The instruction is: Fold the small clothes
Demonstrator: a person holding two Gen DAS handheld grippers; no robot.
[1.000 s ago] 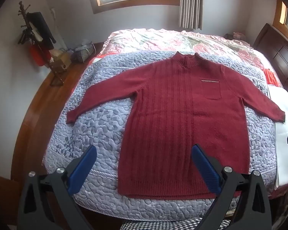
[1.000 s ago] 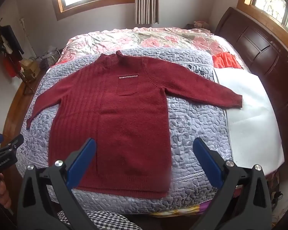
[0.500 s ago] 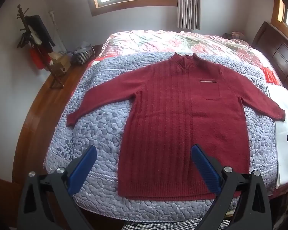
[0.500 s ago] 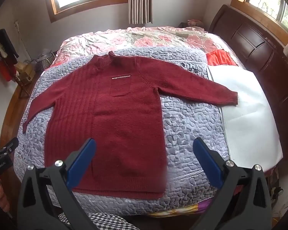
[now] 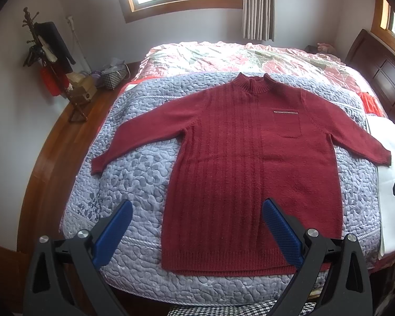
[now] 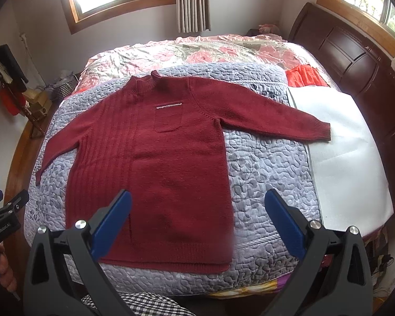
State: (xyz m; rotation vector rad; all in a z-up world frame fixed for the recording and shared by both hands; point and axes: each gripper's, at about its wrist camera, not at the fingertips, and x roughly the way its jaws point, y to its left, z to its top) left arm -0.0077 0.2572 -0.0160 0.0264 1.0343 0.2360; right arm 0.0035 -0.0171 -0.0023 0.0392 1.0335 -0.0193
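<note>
A dark red knitted sweater [image 5: 239,163] [image 6: 155,163] lies flat and face up on a grey-blue quilt [image 5: 134,173] [image 6: 266,163], both sleeves spread out, collar toward the far side. It has a small chest pocket with a pale trim. My left gripper [image 5: 197,210] hovers open above the hem near the bed's front edge, touching nothing. My right gripper [image 6: 197,200] also stands open over the lower right part of the sweater, nothing between its blue pads.
A white sheet [image 6: 345,152] lies on the bed to the right, with an orange-red cloth [image 6: 305,76] behind it. A floral bedspread [image 5: 239,55] covers the far half. A dark wooden headboard [image 6: 355,60] is at right; a coat stand [image 5: 47,52] and wooden floor at left.
Both views have shifted slightly; the right gripper has drifted a little rightward and closer. The sweater lies as before, and both grippers stay open.
</note>
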